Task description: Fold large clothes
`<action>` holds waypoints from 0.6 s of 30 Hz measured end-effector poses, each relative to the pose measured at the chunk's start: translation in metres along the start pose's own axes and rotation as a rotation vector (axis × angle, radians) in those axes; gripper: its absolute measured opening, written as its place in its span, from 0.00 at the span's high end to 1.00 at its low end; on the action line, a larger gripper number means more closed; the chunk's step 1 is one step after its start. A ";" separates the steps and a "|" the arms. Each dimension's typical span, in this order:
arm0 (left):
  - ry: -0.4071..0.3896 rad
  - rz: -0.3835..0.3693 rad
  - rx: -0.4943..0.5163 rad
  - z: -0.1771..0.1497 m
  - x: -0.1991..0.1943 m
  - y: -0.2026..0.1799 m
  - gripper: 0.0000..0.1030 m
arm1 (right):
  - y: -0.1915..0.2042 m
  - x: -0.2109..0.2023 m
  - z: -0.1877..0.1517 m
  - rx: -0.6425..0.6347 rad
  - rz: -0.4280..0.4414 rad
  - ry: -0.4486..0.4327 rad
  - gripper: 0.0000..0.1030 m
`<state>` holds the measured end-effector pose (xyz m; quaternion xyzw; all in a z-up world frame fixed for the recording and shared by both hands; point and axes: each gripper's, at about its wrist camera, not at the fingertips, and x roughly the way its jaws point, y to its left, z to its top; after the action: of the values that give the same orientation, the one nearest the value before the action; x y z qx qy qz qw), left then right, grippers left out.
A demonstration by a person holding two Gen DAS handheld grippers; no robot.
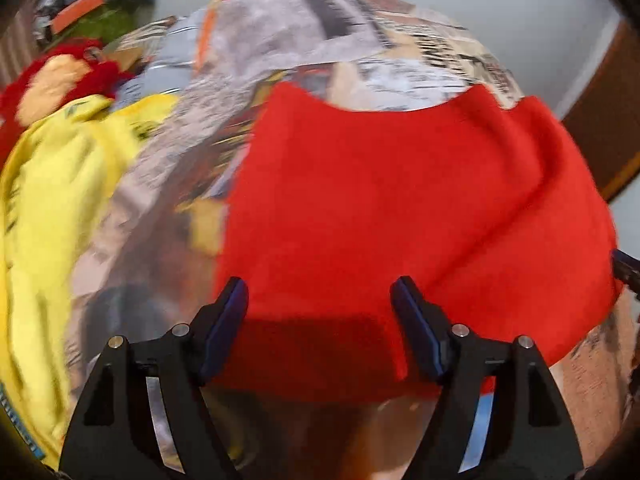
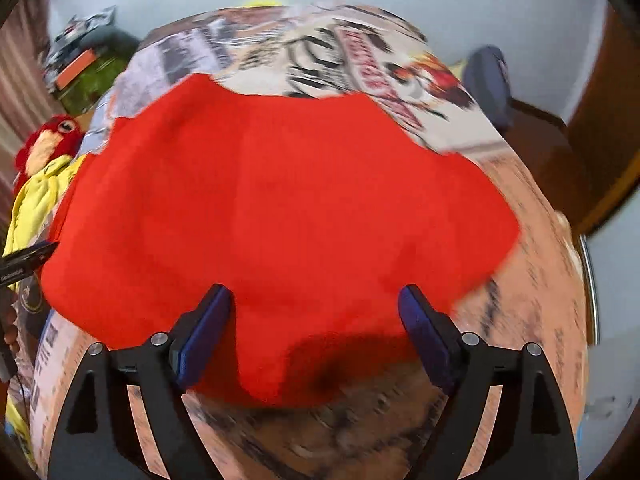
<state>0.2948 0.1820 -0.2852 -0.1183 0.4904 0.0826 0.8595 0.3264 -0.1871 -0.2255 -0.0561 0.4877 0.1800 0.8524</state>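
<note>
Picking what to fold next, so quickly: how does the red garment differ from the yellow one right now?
The red garment lies spread fairly flat across the patterned bedspread; the yellow garment is bunched in a crumpled heap. The red one sits directly ahead of both tongs, while the yellow one lies off to the left, beside a red plush toy. Red looks plain; yellow shows some dark print. Both rest on the bed, and neither is gripped.

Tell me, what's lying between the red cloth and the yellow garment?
Only the printed bedcover, seen in the left wrist view, between the red cloth and the yellow garment.
</note>
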 end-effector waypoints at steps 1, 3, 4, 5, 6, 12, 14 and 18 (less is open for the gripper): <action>-0.001 0.021 -0.001 -0.004 -0.004 0.004 0.27 | -0.006 -0.003 -0.004 0.015 0.001 0.002 0.19; -0.002 0.083 -0.018 -0.010 -0.013 0.014 0.27 | -0.016 -0.007 -0.013 0.040 -0.076 0.020 0.19; -0.002 0.098 -0.028 -0.012 -0.016 0.018 0.27 | -0.019 -0.010 -0.016 0.045 -0.093 0.025 0.19; -0.002 0.104 -0.042 -0.014 -0.020 0.023 0.27 | -0.022 -0.014 -0.020 0.060 -0.094 0.029 0.19; 0.000 0.105 -0.070 -0.017 -0.026 0.030 0.27 | -0.026 -0.019 -0.023 0.082 -0.084 0.032 0.19; -0.009 0.018 -0.188 -0.030 -0.056 0.050 0.27 | -0.014 -0.056 -0.023 0.085 -0.077 -0.038 0.19; -0.026 -0.031 -0.220 -0.033 -0.068 0.050 0.27 | -0.002 -0.069 -0.019 0.053 -0.070 -0.073 0.18; -0.026 -0.213 -0.318 -0.039 -0.076 0.044 0.27 | 0.026 -0.081 -0.008 -0.008 -0.035 -0.121 0.18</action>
<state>0.2126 0.2116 -0.2440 -0.3027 0.4447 0.0689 0.8401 0.2730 -0.1853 -0.1584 -0.0571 0.4334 0.1702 0.8831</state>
